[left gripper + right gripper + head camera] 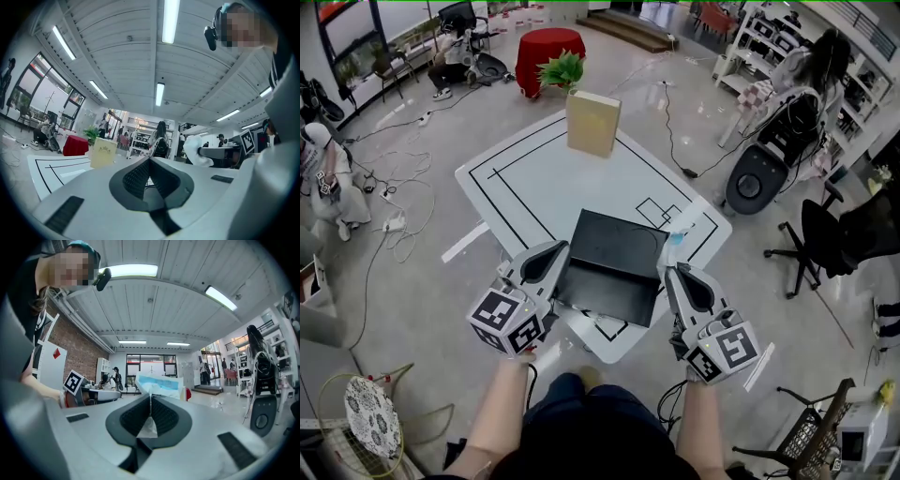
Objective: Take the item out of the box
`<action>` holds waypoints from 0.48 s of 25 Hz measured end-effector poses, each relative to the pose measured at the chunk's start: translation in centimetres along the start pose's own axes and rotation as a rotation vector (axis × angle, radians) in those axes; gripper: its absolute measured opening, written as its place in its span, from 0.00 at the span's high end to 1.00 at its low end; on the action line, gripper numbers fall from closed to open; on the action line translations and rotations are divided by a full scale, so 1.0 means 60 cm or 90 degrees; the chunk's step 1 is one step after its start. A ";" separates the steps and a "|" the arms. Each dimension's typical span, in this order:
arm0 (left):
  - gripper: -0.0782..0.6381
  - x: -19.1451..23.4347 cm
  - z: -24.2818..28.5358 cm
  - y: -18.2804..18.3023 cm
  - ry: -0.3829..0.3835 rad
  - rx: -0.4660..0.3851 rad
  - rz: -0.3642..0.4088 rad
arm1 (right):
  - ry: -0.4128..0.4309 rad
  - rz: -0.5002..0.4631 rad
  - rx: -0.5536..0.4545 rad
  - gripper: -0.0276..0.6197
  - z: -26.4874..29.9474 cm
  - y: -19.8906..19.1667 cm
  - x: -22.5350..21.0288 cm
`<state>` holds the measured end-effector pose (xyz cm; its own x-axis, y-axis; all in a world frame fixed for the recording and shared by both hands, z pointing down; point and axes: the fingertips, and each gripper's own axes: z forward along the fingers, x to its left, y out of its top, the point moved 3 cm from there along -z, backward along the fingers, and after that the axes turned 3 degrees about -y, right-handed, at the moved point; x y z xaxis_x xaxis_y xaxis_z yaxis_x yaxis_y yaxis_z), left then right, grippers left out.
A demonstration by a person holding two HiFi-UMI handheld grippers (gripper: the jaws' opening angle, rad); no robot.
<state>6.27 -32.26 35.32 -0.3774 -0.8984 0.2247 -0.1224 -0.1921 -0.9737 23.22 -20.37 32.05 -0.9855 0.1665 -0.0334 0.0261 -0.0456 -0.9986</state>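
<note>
Item is a white packet with a blue band (157, 383), now out of the black box (614, 267) and just above that box's far-right corner. It stands past the fingertips, its long axis running crosswise to the fingers and the blue band along the top. The right gripper (151, 397) is level with the box's right edge and points away from the person, tilted slightly up. Its fingers are pinched on the packet's lower edge, with thin film showing between the pads. The left gripper (150, 159) mirrors it at the box's left edge, tip just beside the left wall; I can't tell whether it touches. Its fingers are pressed together, nothing seen between them. The box lies flat on the white counter (534, 178) between the two grippers. A beige carton (592, 122) stands upright at the counter's far edge, well apart.
</note>
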 end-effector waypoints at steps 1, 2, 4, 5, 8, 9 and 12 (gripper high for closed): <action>0.87 0.000 0.000 -0.001 0.000 0.001 0.000 | 0.000 0.001 0.000 0.94 0.000 -0.001 0.000; 0.87 0.000 -0.001 -0.002 0.000 0.002 -0.001 | 0.000 0.001 0.001 0.94 0.000 -0.003 0.000; 0.87 0.001 -0.002 -0.004 0.001 0.003 -0.001 | 0.002 0.002 0.002 0.94 0.001 -0.007 0.002; 0.87 0.002 -0.003 -0.005 0.002 0.004 -0.001 | 0.003 0.002 0.003 0.94 0.001 -0.009 0.003; 0.87 0.006 -0.006 -0.007 0.005 0.007 -0.001 | 0.005 0.006 0.006 0.94 0.003 -0.013 0.004; 0.87 0.008 -0.007 -0.007 0.007 0.008 -0.001 | 0.006 0.007 0.007 0.94 0.005 -0.015 0.004; 0.87 0.015 -0.008 -0.009 0.012 0.010 -0.003 | 0.009 0.008 0.011 0.94 0.011 -0.019 0.005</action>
<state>5.55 -32.76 36.09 -0.3938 -0.8900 0.2301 -0.1097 -0.2030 -0.9730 22.82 -20.90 33.20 -0.9825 0.1801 -0.0467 0.0357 -0.0640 -0.9973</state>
